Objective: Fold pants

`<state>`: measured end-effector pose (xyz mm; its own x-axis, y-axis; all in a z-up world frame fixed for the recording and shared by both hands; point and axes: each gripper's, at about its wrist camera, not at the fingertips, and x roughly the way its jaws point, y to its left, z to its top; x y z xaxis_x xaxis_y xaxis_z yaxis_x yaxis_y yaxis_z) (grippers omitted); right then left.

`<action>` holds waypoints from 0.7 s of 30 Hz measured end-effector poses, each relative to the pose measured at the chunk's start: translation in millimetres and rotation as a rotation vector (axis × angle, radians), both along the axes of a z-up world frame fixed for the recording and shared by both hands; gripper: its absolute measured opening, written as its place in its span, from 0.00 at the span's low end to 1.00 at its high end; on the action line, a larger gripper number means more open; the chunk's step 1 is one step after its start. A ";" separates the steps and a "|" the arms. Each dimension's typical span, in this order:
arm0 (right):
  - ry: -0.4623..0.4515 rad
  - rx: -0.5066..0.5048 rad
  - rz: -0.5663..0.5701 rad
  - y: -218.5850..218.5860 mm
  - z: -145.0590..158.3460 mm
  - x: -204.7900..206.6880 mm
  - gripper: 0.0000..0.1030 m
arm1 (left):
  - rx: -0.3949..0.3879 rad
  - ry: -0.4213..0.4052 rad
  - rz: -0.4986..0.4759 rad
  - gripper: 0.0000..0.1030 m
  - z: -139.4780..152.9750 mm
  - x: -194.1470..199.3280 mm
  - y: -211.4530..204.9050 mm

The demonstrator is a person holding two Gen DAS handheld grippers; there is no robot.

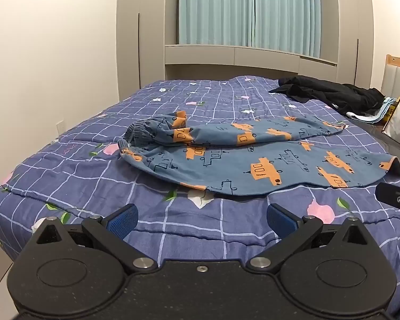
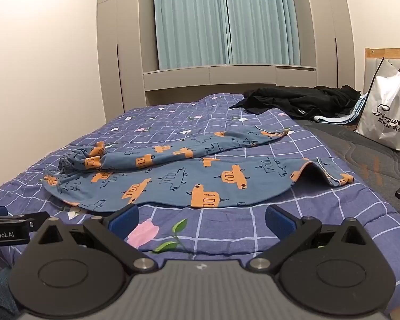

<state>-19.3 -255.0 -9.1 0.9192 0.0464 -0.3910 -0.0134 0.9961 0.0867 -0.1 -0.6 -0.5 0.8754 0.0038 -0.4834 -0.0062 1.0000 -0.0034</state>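
Blue pants point(image 1: 253, 160) flat on quilt point(image 1: 66, 176); both grippers' fingers spread, empty.

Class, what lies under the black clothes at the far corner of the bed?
A light blue cloth pokes out beneath the black clothes; how much lies underneath is hidden.

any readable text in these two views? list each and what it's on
"nRobot.AI", cut off at the frame edge, on the left gripper body seen in the right wrist view.
"Sinowe" (script, spelling uncertain) on the white bag; the characters under it are too blurred to read.
Small white logo on the black clothes: too small to read.
Faint lettering on the quilt: unreadable.
Yellow-black item beside the bag: print blurred.
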 end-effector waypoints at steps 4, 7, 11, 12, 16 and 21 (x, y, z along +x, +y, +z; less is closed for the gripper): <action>0.000 0.000 0.000 0.2 0.1 -0.1 1.00 | -0.001 0.002 -0.003 0.99 1.2 -1.2 0.3; 0.001 0.000 0.000 0.5 0.1 -0.1 1.00 | 0.002 0.005 -0.004 0.99 1.8 -1.8 -2.0; 0.001 0.000 0.000 0.9 0.0 -0.1 1.00 | 0.002 0.005 -0.005 0.99 1.4 -1.9 -2.2; 0.002 0.000 0.000 0.9 0.0 -0.1 1.00 | 0.002 0.004 -0.005 0.99 1.4 -2.0 -2.3; 0.002 0.000 0.000 1.0 0.1 -0.1 1.00 | 0.005 0.004 -0.005 0.99 1.1 -1.8 -2.8; 0.003 -0.001 -0.001 1.2 0.2 -0.2 1.00 | 0.005 0.010 -0.009 0.99 -0.9 -1.4 -3.6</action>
<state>-19.5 -253.8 -8.9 0.9182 0.0455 -0.3935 -0.0125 0.9962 0.0862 -1.5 -4.2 -1.3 0.8706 -0.0014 -0.4919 0.0025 1.0000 0.0017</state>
